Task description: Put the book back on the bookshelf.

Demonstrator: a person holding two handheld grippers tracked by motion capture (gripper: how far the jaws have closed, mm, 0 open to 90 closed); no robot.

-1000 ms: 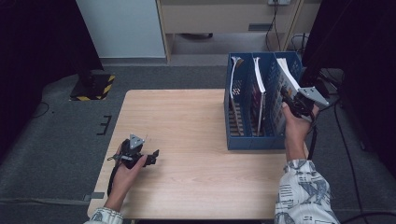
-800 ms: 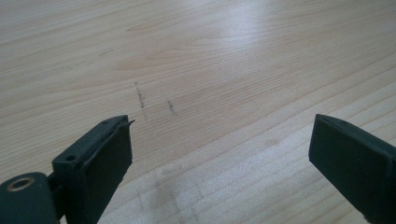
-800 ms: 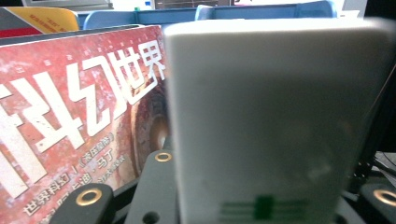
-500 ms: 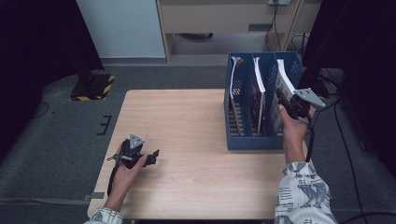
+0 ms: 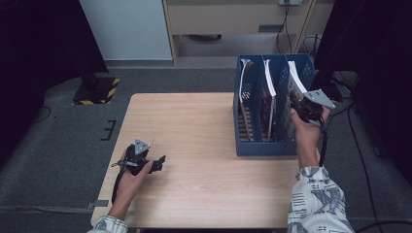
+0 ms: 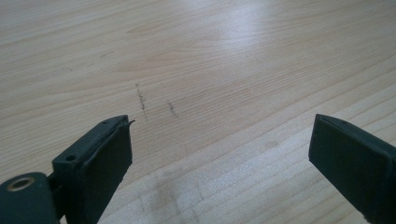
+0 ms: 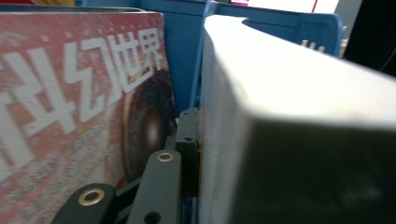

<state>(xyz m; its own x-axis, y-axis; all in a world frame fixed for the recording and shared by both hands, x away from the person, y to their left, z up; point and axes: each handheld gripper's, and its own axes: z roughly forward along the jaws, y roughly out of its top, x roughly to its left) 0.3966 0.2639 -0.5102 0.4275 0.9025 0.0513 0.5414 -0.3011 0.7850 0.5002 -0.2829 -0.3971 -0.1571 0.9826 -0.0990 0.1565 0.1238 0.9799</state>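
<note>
From above, my right tool (image 5: 302,108) pinches one book (image 5: 293,82) in the blue rack (image 5: 265,145), whose three slots each hold one. My left tool (image 5: 158,162) rests apart on the worktop (image 5: 194,126).

My left tool's (image 6: 219,154) view: spread, nothing between.

My right tool's view: a pad (image 7: 188,149) presses the white book (image 7: 289,116); a red magazine (image 7: 70,102) stands beside.

The left and middle of the table (image 5: 194,126) lay bare, so a hand could pass there freely. On the right part stood a blue rack (image 5: 265,148) with high walls, which closed that side. Its compartments were narrow, and books (image 5: 268,77) stood upright in them, leaving only thin slots. In the last compartment the right gripper (image 5: 300,108) sat tight against a white book (image 7: 280,116), with a red magazine (image 7: 70,93) close on its other side.
</note>
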